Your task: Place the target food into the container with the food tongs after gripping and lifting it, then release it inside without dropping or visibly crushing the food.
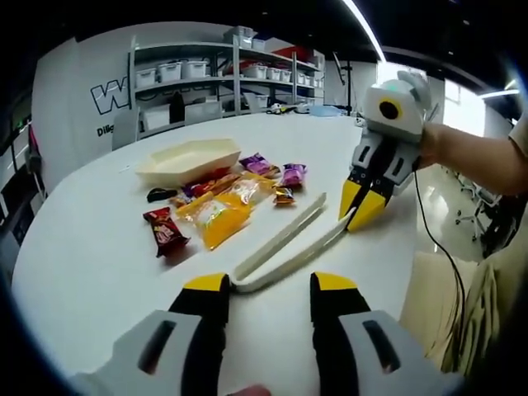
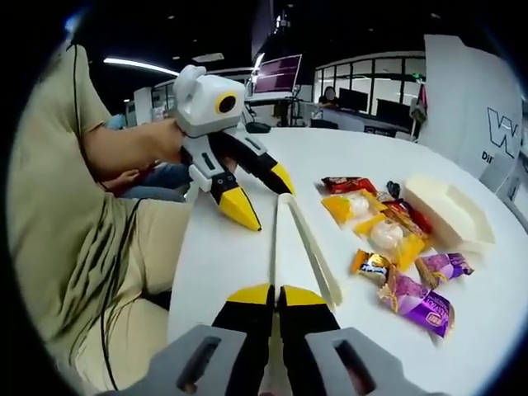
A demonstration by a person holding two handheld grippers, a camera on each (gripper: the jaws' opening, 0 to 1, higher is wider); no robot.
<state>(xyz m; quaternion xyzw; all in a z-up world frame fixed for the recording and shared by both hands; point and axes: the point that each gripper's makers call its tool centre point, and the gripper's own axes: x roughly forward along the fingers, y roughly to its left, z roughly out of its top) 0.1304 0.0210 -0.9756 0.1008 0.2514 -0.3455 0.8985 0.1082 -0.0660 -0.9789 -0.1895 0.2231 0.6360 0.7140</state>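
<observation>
— Where are the snacks (image 1: 216, 205)?
— Heaped on the table (image 1: 91, 247) beside the tray (image 1: 188, 158), untouched. My right gripper (image 2: 277, 294) pinches the tongs (image 2: 290, 239); the hinge end is hidden between its jaws.
— The left?
— Left gripper (image 1: 271, 283) is wide, straddling the tongs' hinge.

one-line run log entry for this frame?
phase: pre-grasp | right hand-held gripper: shut on tongs | left hand-held gripper: open | snacks: on table | tray: empty
</observation>
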